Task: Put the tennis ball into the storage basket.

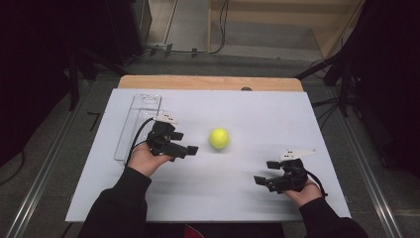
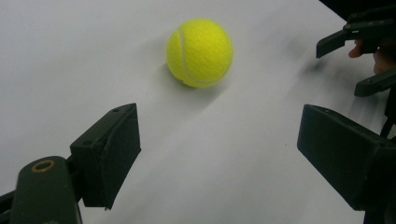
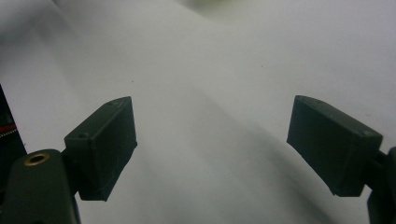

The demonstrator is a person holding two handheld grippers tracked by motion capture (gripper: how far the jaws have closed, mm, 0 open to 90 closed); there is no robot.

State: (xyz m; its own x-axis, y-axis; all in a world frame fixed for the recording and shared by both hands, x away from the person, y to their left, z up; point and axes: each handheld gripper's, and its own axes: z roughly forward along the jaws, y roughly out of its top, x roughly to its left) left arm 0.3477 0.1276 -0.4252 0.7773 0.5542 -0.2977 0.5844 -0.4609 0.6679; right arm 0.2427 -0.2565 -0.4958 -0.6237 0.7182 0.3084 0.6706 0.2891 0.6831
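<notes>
- Left tool (image 1: 190,150) stands wide open with nothing between its jaws, aimed at the ball (image 1: 219,138), which sits free near the middle of the white bench (image 1: 277,119).
- Right tool (image 1: 263,172) is also spread wide and empty — well apart from the ball.
- Ball looks light, fuzzy and springy — likely to roll at a nudge.
- Best hold: across its widest part, jaws squarely on opposite sides.

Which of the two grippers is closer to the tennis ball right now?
The left gripper: its open jaws point at the tennis ball from just beside it, without touching. The right gripper sits farther off, near the table's front right.
</notes>
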